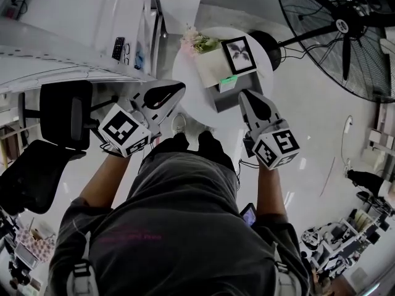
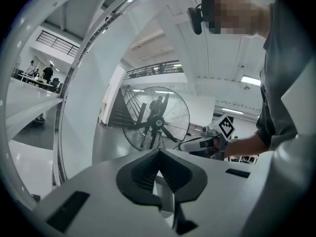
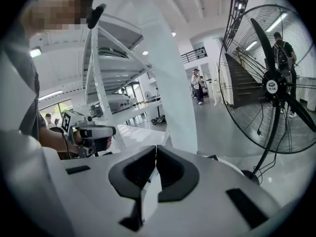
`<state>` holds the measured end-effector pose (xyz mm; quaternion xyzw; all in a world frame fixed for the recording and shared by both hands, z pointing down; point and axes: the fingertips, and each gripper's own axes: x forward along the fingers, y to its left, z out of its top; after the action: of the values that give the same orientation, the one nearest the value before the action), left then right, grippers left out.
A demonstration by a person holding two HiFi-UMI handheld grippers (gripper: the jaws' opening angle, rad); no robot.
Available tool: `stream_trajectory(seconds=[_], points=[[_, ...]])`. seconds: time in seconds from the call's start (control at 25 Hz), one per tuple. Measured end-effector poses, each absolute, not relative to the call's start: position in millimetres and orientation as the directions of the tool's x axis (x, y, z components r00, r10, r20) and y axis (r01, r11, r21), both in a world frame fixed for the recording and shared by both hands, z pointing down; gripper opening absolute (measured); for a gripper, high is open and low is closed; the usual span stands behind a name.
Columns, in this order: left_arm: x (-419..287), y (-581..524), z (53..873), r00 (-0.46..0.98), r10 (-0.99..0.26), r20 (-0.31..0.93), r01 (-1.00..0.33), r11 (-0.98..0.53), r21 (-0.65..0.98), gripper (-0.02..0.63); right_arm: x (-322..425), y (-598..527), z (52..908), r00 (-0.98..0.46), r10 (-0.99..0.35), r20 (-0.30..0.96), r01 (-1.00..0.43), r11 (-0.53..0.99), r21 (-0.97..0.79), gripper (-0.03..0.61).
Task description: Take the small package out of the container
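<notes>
Claws in both my hands are pressed together, and nothing is between the jaws. In the left gripper view the dark pads (image 2: 143,174) of my left claw (image 2: 158,154) meet at their tips. In the right gripper view my right claw (image 3: 155,149) shows the same closed state.

In the head view the left claw (image 1: 178,90) is a little left of the centre of the frame. The right claw (image 1: 248,98) is a little right of the centre. Both are held in the air, above the near edge of the round white table (image 1: 200,106), and they touch nothing on it.

On this table, in the upper middle of the frame, stands the beige container (image 1: 210,66). A framed picture (image 1: 239,54) leans at its right side, and flowers (image 1: 197,42) are at its upper left corner. At the lower right edge of the container I see a small pale package with a green part (image 1: 228,82). I cannot tell if it is fully inside the container or only beside it. It lies between the two claws and a little beyond them, apart from both.

A big black fan (image 1: 345,29) fills the upper right corner.
</notes>
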<state>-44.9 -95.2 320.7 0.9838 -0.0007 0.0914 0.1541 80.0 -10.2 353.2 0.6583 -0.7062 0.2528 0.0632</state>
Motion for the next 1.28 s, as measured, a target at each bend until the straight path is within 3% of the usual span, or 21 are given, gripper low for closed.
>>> stream_trajectory(seconds=[0.12,0.32,0.48,0.6,0.8,1.04,1.12,1.28], points=[[-35,-101,329,0.981,0.010,0.191,-0.050,-0.951,0.306,0.014,94,-18,365,-0.148,-0.884,0.443,-0.968,0.036,-0.250,0.023],[73,-124,388,0.975,-0.026,0.221,-0.099,-0.940,0.327,0.014,202,-47,440,-0.214,-0.833,0.511,-0.969,0.115,-0.219,0.023],[96,-126,408,0.967,-0.073,0.245,-0.156,-0.928,0.337,0.014,220,-57,478,-0.295,-0.769,0.567,-0.955,0.232,-0.182,0.025],[85,-120,407,0.957,-0.129,0.259,-0.217,-0.913,0.344,0.014,204,-57,490,-0.358,-0.708,0.608,-0.927,0.346,-0.143,0.025],[-6,-97,373,0.931,-0.237,0.276,-0.327,-0.878,0.349,0.014,109,-47,472,-0.452,-0.602,0.658,-0.843,0.531,-0.093,0.026],[-10,-86,386,0.894,-0.326,0.306,-0.425,-0.833,0.355,0.014,104,-46,505,-0.512,-0.472,0.717,-0.726,0.684,-0.068,0.030],[-10,-83,389,0.884,-0.353,0.306,-0.450,-0.819,0.355,0.014,104,-45,515,-0.522,-0.431,0.736,-0.690,0.721,-0.068,0.085],[-10,-78,396,0.868,-0.385,0.315,-0.485,-0.794,0.367,0.014,105,-44,535,-0.512,-0.347,0.786,-0.601,0.798,-0.039,0.133]])
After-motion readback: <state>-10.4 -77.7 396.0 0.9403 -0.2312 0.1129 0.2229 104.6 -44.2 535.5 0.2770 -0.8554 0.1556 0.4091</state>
